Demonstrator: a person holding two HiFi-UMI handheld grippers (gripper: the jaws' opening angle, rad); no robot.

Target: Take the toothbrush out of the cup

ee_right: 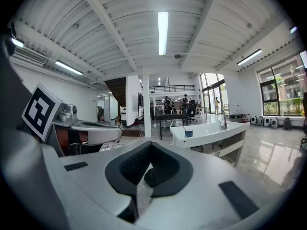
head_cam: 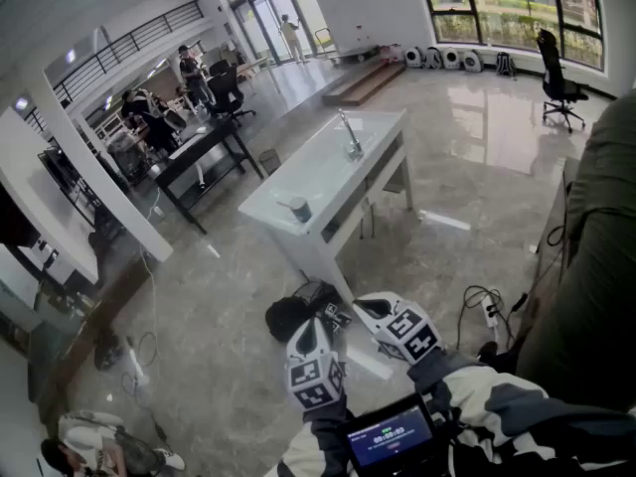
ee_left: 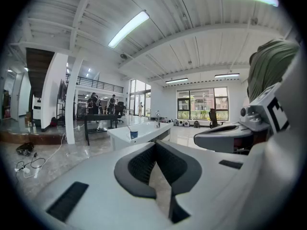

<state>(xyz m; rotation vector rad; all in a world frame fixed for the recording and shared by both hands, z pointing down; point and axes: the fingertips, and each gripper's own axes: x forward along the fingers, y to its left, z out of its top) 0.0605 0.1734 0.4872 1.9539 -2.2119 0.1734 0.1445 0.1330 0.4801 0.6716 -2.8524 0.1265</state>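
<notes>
A small blue cup [head_cam: 298,208] stands near the front end of a long white sink table [head_cam: 328,172], far ahead of both grippers. In the gripper views the cup [ee_left: 134,134] [ee_right: 189,133] is tiny, and a thin toothbrush [ee_left: 129,130] [ee_right: 186,128] sticks out of it, leaning left. My left gripper [head_cam: 310,328] [ee_left: 156,145] and right gripper [head_cam: 370,308] [ee_right: 151,145] are held side by side low in the head view, well short of the table. Both are shut, with nothing between their pads.
A faucet [head_cam: 350,139] rises mid-table. A black bag [head_cam: 288,316] and cables [head_cam: 487,301] lie on the glossy floor near the table's front end. A black desk [head_cam: 199,152] with people around it stands back left, and an office chair [head_cam: 556,78] back right.
</notes>
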